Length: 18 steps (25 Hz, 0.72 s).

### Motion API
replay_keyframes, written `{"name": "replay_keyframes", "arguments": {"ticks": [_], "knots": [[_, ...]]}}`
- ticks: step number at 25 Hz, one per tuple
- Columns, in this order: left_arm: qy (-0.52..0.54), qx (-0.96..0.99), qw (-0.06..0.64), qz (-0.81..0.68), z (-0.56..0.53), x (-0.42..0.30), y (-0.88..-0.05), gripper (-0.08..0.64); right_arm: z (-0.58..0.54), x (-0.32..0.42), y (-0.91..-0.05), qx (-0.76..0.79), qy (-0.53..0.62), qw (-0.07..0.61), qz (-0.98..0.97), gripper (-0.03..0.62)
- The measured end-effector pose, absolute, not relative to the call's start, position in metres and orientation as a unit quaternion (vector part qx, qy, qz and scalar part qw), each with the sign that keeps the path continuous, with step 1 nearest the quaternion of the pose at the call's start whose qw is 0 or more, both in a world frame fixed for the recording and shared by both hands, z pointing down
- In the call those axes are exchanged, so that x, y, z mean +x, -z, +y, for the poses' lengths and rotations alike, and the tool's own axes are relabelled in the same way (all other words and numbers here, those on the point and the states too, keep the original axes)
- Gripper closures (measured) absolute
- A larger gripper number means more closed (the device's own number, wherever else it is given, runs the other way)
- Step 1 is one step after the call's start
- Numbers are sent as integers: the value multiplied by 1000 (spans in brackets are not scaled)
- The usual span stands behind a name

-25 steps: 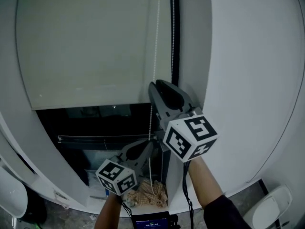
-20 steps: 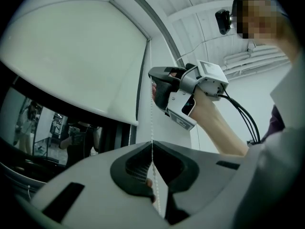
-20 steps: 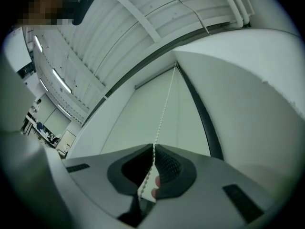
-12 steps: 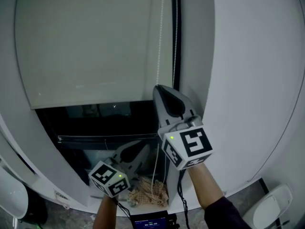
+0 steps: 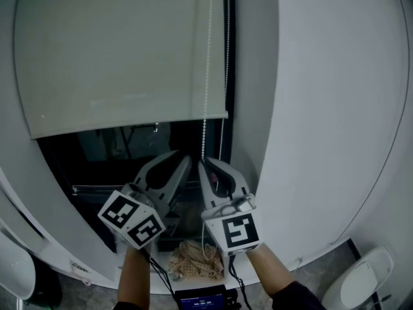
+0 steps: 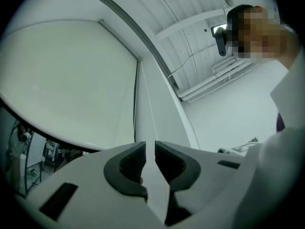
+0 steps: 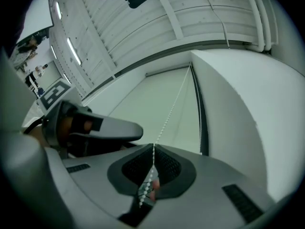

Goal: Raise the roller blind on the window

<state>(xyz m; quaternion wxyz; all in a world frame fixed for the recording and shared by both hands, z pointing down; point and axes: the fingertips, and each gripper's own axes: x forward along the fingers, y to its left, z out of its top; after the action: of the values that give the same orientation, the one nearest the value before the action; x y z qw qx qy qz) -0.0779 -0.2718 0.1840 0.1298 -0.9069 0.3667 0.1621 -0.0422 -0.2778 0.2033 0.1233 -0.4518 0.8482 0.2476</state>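
head view: the pale cream fabric roller blind (image 5: pixel 122 57) covers the upper window, with dark glass (image 5: pixel 90 166) below its bottom bar. just under that bar's right end, the right gripper (image 5: pixel 202 165) is clenched on the white beaded pull chain (image 5: pixel 208 63) — the left gripper (image 5: pixel 185 158), just beside it, is closed and empty.

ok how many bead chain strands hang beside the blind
2: one bead chain strand over the roller blind, clamped in the right gripper; the other strand just right of it.
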Motion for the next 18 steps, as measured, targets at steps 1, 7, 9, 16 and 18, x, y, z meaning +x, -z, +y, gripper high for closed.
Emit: {"name": "replay_keyframes", "arguments": {"ticks": [1, 7, 9, 16, 18], "knots": [[-162, -908, 134, 363, -273, -74, -178, 541, -278, -42, -209, -453, -241, 123, 850, 575], [-160, -911, 148, 350, -284, -65, -153, 522, -284, -61, -240, -447, -218, 105, 861, 575], [-156, -910, 150, 355, -293, -63, -150, 520, -283, -68, -254, -442, -214, 99, 865, 575], [-155, -901, 147, 378, -295, -42, -134, 522, -266, -58, -285, -430, -182, 95, 880, 575], [-155, -897, 147, 386, -293, -40, -135, 522, -261, -57, -290, -429, -179, 96, 880, 575]]}}
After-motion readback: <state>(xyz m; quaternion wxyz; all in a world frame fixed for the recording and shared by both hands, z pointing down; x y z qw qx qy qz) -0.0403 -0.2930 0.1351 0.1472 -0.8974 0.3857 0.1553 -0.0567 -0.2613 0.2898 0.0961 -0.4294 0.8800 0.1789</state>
